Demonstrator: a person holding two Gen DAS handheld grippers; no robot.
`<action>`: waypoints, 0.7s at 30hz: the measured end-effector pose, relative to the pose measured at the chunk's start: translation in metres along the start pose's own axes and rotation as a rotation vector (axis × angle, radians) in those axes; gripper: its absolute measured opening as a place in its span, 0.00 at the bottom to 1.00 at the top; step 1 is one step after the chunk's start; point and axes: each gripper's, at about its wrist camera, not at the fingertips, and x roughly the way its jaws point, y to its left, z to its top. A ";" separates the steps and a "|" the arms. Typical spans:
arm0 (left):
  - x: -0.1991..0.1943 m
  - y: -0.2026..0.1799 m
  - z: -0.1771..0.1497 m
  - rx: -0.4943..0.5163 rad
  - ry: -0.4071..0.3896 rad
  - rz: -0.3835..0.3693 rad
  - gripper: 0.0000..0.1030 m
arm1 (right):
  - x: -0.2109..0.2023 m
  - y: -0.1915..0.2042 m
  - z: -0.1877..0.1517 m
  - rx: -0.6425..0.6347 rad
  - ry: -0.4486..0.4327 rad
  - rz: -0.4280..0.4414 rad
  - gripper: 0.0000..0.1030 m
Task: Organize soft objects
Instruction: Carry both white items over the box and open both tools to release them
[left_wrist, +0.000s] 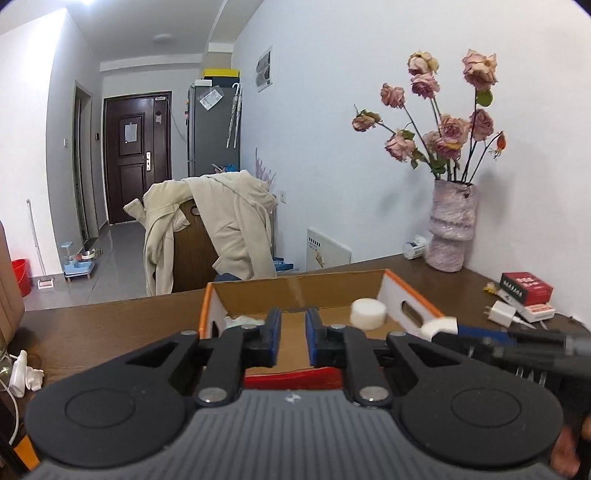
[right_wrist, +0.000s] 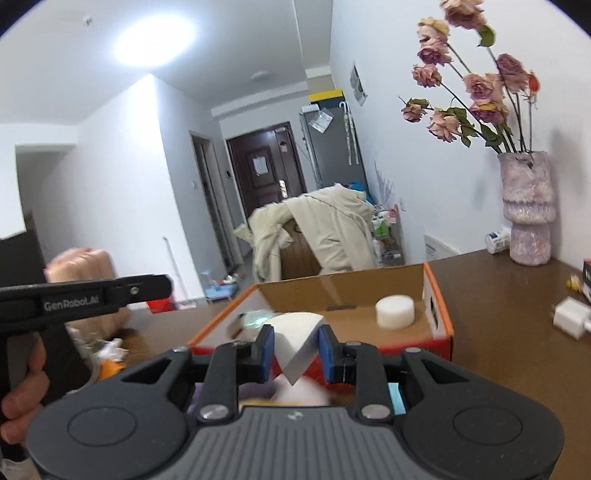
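An open cardboard box (left_wrist: 410, 295) with orange edges sits on the brown table; it also shows in the right wrist view (right_wrist: 437, 314). A white foam cylinder (left_wrist: 368, 313) lies in its right part, also seen from the right (right_wrist: 395, 311). Something pale lies in its left corner (left_wrist: 236, 320). My right gripper (right_wrist: 293, 347) is shut on a white foam wedge (right_wrist: 295, 336), held just before the box's near wall. My left gripper (left_wrist: 293, 339) is slightly open and empty, above the box's near edge. The right gripper shows at the right of the left wrist view (left_wrist: 443, 328).
A pink vase of dried roses (left_wrist: 448, 225) stands by the wall at the table's right. A red box (left_wrist: 526, 288), a white charger (left_wrist: 500, 313) and a small bottle (left_wrist: 415, 247) lie near it. A chair with a beige coat (left_wrist: 221, 229) stands behind the table.
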 end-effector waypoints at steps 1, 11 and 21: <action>-0.002 0.008 -0.006 -0.002 0.007 0.004 0.47 | 0.008 -0.004 0.002 0.016 0.006 0.017 0.24; -0.023 0.039 -0.083 -0.222 0.303 -0.044 0.75 | 0.034 0.002 -0.018 -0.011 0.061 0.096 0.24; 0.004 0.057 -0.121 -0.410 0.493 -0.051 0.17 | 0.027 0.004 -0.022 -0.011 0.070 0.100 0.25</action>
